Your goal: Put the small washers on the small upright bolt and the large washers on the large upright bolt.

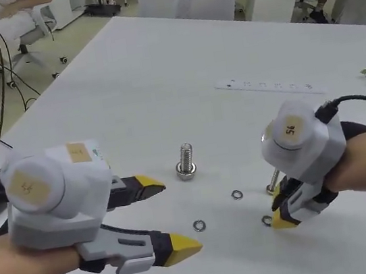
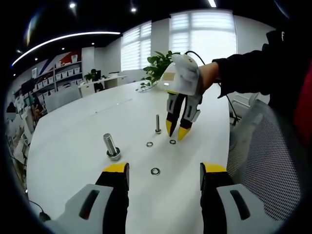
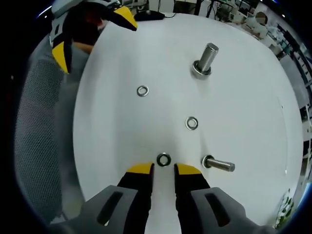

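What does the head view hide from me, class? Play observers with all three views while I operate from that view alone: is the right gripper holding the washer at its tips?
Observer: No. The right gripper view shows the right gripper slightly open, with the washer lying flat on the table just ahead of its tips.
Operator: And the small bolt behind that gripper?
Observer: The left gripper view shows the small bolt whole, standing upright beside the gripper's tips.

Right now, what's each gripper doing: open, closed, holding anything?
Left gripper: open wide, empty.
Right gripper: slightly open, empty, tips at a washer.
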### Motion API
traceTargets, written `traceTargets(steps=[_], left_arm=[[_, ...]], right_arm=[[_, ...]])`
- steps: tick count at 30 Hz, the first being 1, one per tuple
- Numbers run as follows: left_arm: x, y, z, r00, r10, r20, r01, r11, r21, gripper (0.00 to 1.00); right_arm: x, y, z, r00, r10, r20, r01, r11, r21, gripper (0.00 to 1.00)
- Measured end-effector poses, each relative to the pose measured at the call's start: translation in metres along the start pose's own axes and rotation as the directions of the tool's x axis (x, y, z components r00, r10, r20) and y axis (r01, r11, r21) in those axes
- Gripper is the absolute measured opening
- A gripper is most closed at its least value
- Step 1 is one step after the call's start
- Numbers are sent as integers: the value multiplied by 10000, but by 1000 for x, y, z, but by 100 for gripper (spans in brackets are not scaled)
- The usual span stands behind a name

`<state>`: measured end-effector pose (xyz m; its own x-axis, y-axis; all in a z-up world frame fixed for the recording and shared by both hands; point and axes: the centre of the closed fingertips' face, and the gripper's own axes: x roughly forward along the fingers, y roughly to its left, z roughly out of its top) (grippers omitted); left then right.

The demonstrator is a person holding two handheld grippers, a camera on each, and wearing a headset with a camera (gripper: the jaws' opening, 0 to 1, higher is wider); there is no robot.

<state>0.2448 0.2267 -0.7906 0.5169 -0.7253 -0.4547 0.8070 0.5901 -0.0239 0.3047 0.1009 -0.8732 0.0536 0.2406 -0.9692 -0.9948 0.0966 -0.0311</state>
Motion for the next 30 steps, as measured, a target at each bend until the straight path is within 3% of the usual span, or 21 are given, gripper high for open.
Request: traceTargets(steps=[30], left_arm=[[-3,0,-1,10000,77,41,-77,10000,-24,57]], right_arm=[[6,6,4,10000,30,40,-30,10000,63,15]])
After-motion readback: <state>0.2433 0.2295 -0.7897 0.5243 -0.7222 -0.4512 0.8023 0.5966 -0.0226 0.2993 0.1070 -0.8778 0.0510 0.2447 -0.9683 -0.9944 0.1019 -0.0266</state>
